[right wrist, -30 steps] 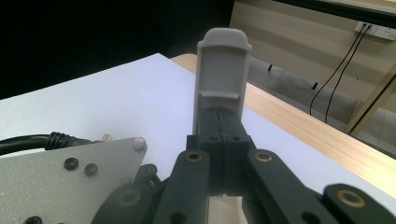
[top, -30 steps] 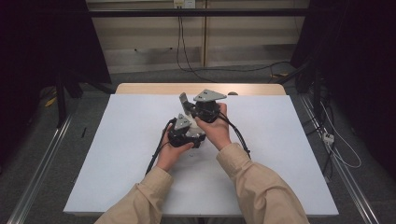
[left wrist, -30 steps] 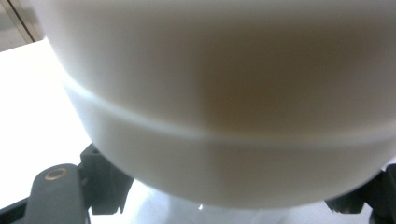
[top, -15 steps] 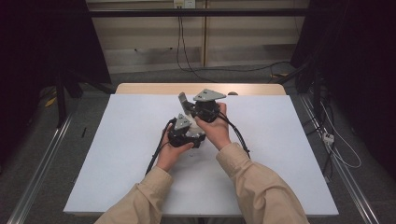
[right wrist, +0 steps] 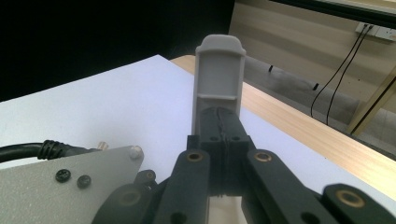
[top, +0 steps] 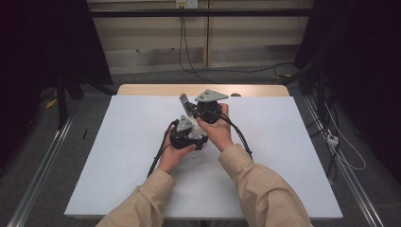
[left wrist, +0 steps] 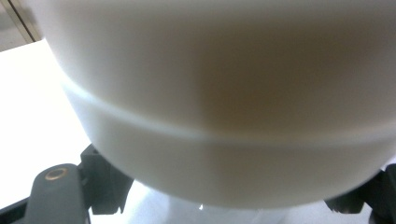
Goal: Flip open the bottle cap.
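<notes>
Two hand-held grippers sat close together over the middle of the white rectangular table top (top: 118, 161) in the high view, with beige sleeves coming in from the bottom edge. The left gripper (top: 186, 132) was in the person's left hand (top: 172, 153), low and nearer the person, its black cable (top: 158, 158) trailing down across the white surface. The right gripper (top: 187, 105) was just beyond it, held in the right hand (top: 220, 132), with its grey three-cornered plate (top: 211, 96) on top and its grey fingertips angled up and to the left. The two tools were almost touching, and from up there I could not tell how either pair of jaws stood. Over to the left gripper view: a big, blurred, pale rounded surface (left wrist: 224, 102) was pressed right up against the lens, with a faint line running across it; what it was, I could not tell. Black jaw parts peeked out at the bottom corners, and whether they were apart or together could not be told. Then the right gripper view: the black jaws were drawn fully together, the pale grey fingertips (right wrist: 220, 70) meeting as one upright slab with nothing between them, above the white surface and the light wooden table edge (right wrist: 299, 126) beyond.
</notes>
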The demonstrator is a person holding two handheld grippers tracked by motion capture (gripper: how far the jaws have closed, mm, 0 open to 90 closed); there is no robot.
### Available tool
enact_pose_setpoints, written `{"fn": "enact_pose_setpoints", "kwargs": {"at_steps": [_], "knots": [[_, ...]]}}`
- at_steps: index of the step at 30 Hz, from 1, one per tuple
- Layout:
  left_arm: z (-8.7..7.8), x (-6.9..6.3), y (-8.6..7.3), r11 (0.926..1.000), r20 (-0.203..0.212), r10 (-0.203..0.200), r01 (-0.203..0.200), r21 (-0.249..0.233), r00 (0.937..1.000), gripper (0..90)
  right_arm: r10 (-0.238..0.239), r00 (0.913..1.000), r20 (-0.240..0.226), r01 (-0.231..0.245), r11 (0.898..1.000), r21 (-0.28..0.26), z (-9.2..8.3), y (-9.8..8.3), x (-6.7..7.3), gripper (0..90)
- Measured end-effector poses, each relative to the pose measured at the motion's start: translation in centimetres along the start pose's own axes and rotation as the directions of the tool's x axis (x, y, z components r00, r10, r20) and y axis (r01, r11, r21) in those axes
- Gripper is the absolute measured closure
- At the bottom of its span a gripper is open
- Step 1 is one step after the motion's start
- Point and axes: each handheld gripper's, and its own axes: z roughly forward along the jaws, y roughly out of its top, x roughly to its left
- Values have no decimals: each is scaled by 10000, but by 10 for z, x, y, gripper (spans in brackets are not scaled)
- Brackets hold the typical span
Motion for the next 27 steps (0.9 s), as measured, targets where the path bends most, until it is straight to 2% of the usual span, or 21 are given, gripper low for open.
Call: {"fn": "enact_pose_setpoints", "kwargs": {"at_steps": [27], "knots": [[0, 0, 0, 10000, -6, 2, -2, 15, 10000, 188, 27, 9999, -120, -26, 10000, 29, 7, -1, 1, 900]]}}
